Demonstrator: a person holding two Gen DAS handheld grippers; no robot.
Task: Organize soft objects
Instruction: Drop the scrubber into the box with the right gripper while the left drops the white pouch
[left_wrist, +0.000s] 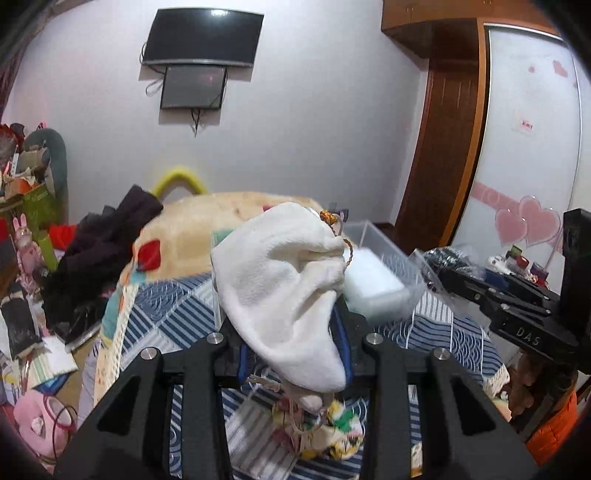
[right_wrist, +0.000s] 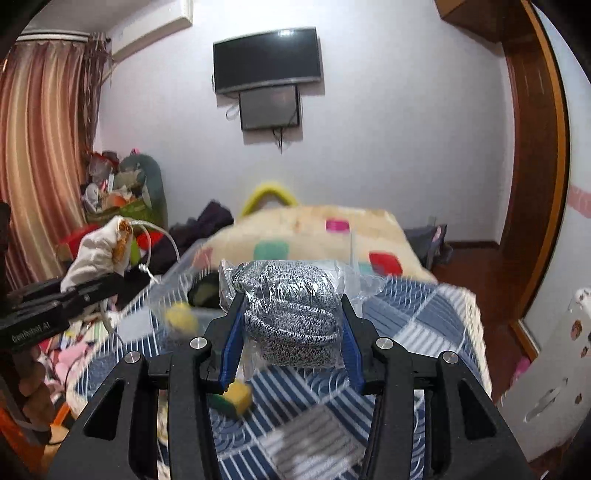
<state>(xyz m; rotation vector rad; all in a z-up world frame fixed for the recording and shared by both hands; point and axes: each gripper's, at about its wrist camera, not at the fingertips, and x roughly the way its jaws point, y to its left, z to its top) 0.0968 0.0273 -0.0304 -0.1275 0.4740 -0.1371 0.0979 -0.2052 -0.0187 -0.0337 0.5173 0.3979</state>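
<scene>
Left gripper (left_wrist: 295, 350): nearest the lens, its blue-padded fingers pinched a white plush pouch (left_wrist: 284, 291) with an orange braided cord (left_wrist: 340, 236), held up over the bed.
Right gripper (right_wrist: 291, 332): pressed on both sides of a speckled black-and-white knit bundle (right_wrist: 290, 317) wrapped in clear plastic, also held above the bed.
Bed (right_wrist: 424, 317): covered by a blue-and-white patchwork quilt with wave and stripe panels and a pale fringe along its right edge.
Blanket (right_wrist: 314, 229): cream with red, green and pink squares, heaped at the far end of the bed.
Clear bin (left_wrist: 384, 254): stood on the quilt toward the far right of the bed, holding something white.
Sponge (right_wrist: 238, 398): yellow and green, lay on the quilt just below the right gripper's left finger.
Floral cloth (left_wrist: 332, 432): lay crumpled on the quilt at the near edge.
Dark clothing (left_wrist: 99, 251): piled at the bed's far left corner.
Wall (right_wrist: 388, 129): white, carrying a dark television (right_wrist: 266, 59) with a smaller screen (right_wrist: 269, 107) under it.
Curtain (right_wrist: 40, 147): striped in rust and cream, hung at the left.
Wardrobe (left_wrist: 532, 147): wood-framed, with pink heart stickers (left_wrist: 528, 225) on the frosted door.
</scene>
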